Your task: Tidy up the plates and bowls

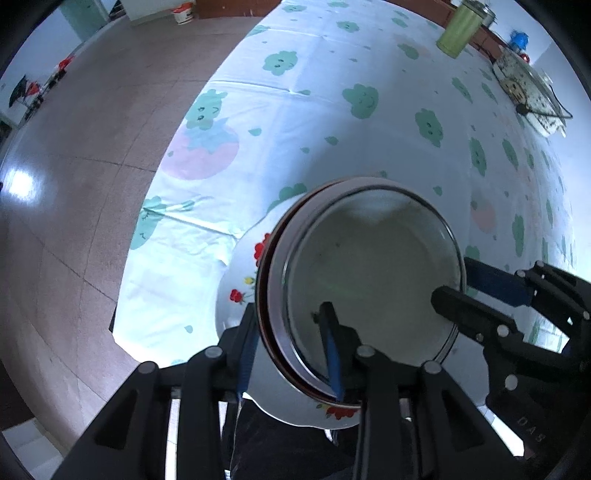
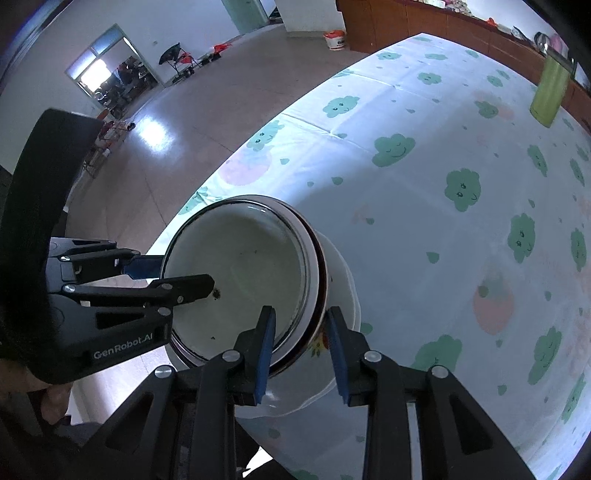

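Stack of dishes: a white bowl (image 1: 373, 266) with a dark rim, nested with at least one more like it, sitting on a flower-printed plate (image 1: 240, 280). Location: near edge of the table, on the tablecloth (image 1: 332, 92) with green cloud and pink strawberry prints.

Left gripper (image 1: 291, 339): jaws straddle the stack's rim at about 7 o'clock of the bowl in the left wrist view, one blue pad inside, one outside; whether the pads actually press is hard to tell.

Right gripper (image 2: 301, 343): jaws straddle the rim at about 5 o'clock of the bowl in the right wrist view, one pad inside, the other outside with a gap showing; grip likewise unclear.

Green cup (image 1: 460, 31): upright, toward 1 o'clock at the table's far side, well apart from the stack.

Floor (image 1: 74, 184): tiled, left of the table.
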The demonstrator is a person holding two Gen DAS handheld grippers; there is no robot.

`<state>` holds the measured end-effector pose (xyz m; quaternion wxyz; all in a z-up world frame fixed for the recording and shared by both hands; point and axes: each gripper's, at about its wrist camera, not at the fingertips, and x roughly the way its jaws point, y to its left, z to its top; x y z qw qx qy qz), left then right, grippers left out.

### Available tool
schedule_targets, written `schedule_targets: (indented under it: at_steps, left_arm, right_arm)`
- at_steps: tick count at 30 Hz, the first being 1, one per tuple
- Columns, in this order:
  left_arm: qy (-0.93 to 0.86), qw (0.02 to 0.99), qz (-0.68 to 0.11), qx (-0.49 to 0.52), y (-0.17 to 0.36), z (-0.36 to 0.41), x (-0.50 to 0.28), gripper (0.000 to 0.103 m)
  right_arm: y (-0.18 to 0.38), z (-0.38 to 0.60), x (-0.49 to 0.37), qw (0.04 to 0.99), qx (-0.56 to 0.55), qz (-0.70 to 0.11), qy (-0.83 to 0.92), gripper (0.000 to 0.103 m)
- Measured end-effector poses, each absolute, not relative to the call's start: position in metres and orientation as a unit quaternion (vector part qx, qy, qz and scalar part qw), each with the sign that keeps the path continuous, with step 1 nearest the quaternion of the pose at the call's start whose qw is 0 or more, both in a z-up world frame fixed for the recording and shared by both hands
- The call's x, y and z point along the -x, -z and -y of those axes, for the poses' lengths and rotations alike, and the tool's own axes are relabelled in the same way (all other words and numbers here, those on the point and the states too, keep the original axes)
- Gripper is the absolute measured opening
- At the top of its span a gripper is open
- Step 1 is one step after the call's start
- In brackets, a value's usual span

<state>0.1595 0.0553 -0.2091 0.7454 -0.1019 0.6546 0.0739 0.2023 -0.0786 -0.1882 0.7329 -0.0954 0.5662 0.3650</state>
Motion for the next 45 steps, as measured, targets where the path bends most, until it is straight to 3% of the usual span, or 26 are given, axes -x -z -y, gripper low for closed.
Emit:
schedule_targets:
  at_steps: [7,10,20,26,28,32,35,38,40,45]
  left_arm:
    - [-0.097,0.755,-0.642,0.091,0.201,-0.053,-0.158,0.054]
    - [-0.092,0.758,-0.639,0.091,0.197,-0.054,-0.155,0.057]
    - [-0.018,0.793,-0.606,0.063,0.172,-0.056,-0.14,0.058]
    - [0.05,0.852,-0.521,0.002,0.13,-0.037,-0.123,0.058]
    - [0.068,0.869,-0.491,-0.009,0.114,-0.035,-0.12,0.066]
    - [0.102,0.898,-0.428,-0.018,0.082,-0.032,-0.109,0.07]
    - [0.128,0.91,-0.395,-0.016,0.062,-0.031,-0.101,0.071]
    - [0.141,0.926,-0.349,-0.024,0.042,-0.028,-0.089,0.08]
    - [0.146,0.933,-0.329,-0.027,0.033,-0.029,-0.082,0.095]
    - [0.162,0.938,-0.305,-0.017,0.019,-0.032,-0.073,0.096]
  right_arm:
    - [0.181,0.08,-0.2,0.743,0.092,-0.548,-0.372,0.037]
    - [0.177,0.08,-0.198,0.749,0.091,-0.544,-0.367,0.044]
    - [0.152,0.098,-0.17,0.792,0.074,-0.529,-0.295,0.045]
    - [0.107,0.128,-0.126,0.875,0.039,-0.431,-0.217,0.045]
    - [0.094,0.14,-0.112,0.897,0.028,-0.403,-0.18,0.046]
    - [0.066,0.156,-0.085,0.934,0.019,-0.338,-0.113,0.06]
    - [0.044,0.16,-0.066,0.951,0.02,-0.298,-0.084,0.061]
    - [0.025,0.161,-0.049,0.964,0.024,-0.26,-0.057,0.065]
    - [0.014,0.16,-0.037,0.971,0.03,-0.232,-0.037,0.075]
    - [0.002,0.16,-0.023,0.976,0.031,-0.216,-0.029,0.077]
